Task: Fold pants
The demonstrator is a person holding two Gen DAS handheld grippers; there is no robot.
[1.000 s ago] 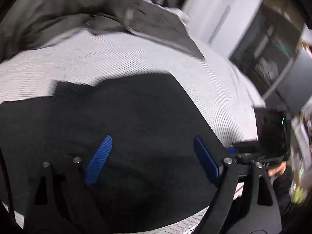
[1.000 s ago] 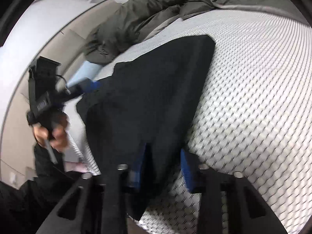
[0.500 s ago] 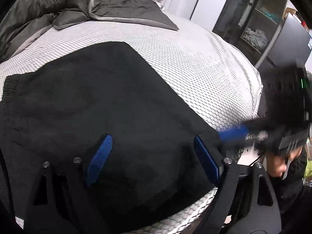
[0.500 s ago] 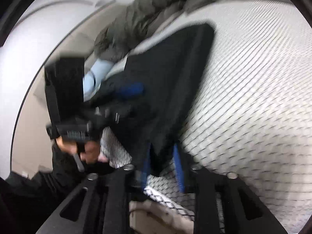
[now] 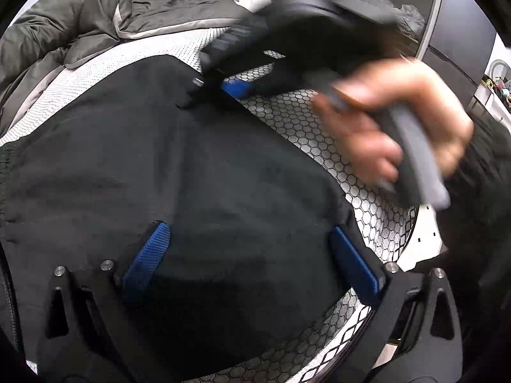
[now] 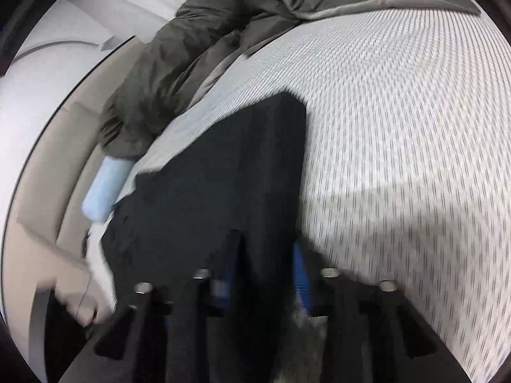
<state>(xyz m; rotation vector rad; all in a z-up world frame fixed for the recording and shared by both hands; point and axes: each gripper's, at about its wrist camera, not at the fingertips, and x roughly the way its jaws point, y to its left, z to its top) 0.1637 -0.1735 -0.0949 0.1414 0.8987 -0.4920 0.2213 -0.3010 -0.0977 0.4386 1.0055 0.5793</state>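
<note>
Lying flat on the bed [image 5: 319,134], the black pants [image 5: 198,172] have one edge pinched in the right claw [image 6: 268,274]; the left claw [image 5: 249,255] hovers wide over them, holding nothing. Thin cloth may slip free mid-fold, leaving a crooked crease. A grey duvet [image 6: 198,51] crowds the far side, and a blue pillow [image 6: 105,188] sits just beside the pants.

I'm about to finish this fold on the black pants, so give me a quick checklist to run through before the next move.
1. Right gripper shut on the pants: ok, fabric sits between its fingers.
2. Left gripper free of fabric: ok, jaws wide open over the pants.
3. Folded edges aligned: cannot tell, motion blur.
4. Grey duvet apart from the pants: ok.
5. Space on the mattress: ok.
</note>
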